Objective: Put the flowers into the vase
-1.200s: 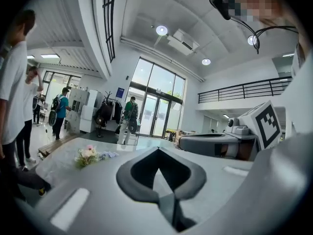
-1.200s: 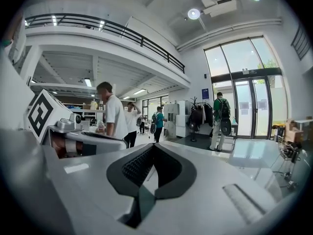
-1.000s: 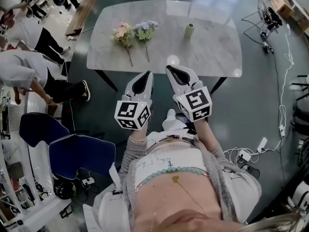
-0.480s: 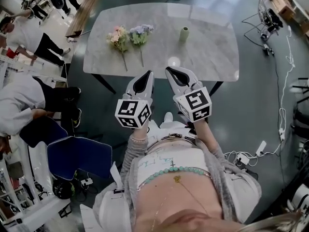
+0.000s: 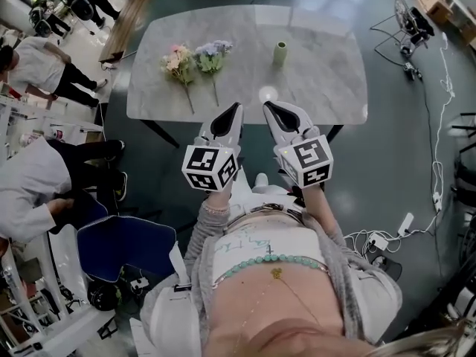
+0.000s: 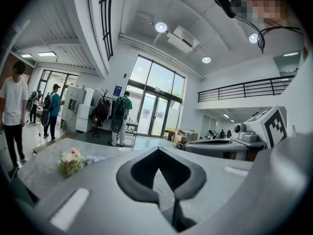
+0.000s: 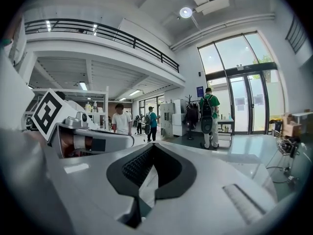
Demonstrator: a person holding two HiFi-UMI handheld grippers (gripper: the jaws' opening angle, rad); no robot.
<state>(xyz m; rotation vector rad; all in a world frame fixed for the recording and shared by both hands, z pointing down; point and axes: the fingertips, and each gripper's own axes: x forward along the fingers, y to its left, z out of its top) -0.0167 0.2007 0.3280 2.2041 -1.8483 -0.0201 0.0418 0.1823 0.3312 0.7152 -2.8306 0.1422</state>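
Looking down in the head view, the marble bench (image 5: pixel 320 73) has the flowers (image 5: pixel 178 59) lying flat at left, blooms at the far edge, stems running back toward the person. The vase (image 5: pixel 280 53) stands upright well right of them. The left gripper view only catches the flowers, and the left gripper (image 5: pixel 237 107) and right gripper (image 5: pixel 268 107) both have fingers pinched together on nothing.
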